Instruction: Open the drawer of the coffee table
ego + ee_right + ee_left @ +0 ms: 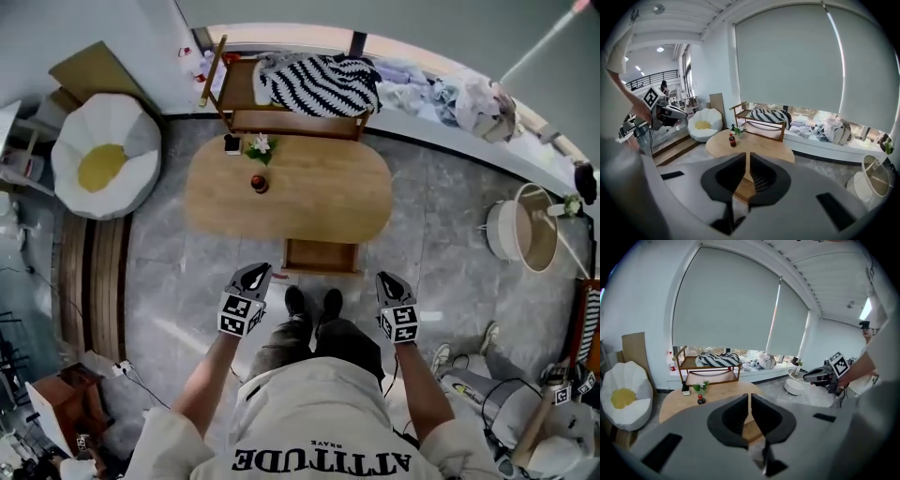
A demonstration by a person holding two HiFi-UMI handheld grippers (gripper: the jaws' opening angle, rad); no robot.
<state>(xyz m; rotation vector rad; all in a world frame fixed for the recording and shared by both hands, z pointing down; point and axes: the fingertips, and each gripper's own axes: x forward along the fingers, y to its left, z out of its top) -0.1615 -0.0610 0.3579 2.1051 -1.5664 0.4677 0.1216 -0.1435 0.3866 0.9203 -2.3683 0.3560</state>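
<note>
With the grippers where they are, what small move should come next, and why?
Probably none on the drawer: it already juts from the coffee table at its near edge. The left gripper and right gripper are shut, empty, clear of it; just lower them.

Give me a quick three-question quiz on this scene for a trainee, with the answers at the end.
1. True or false: the drawer stands pulled out of the table.
2. Which one holds something? A left gripper, B right gripper, C neither.
3. Fill in: the bottle stands on the ____.
Key: 1 true; 2 C, both are shut and empty; 3 table.
</note>
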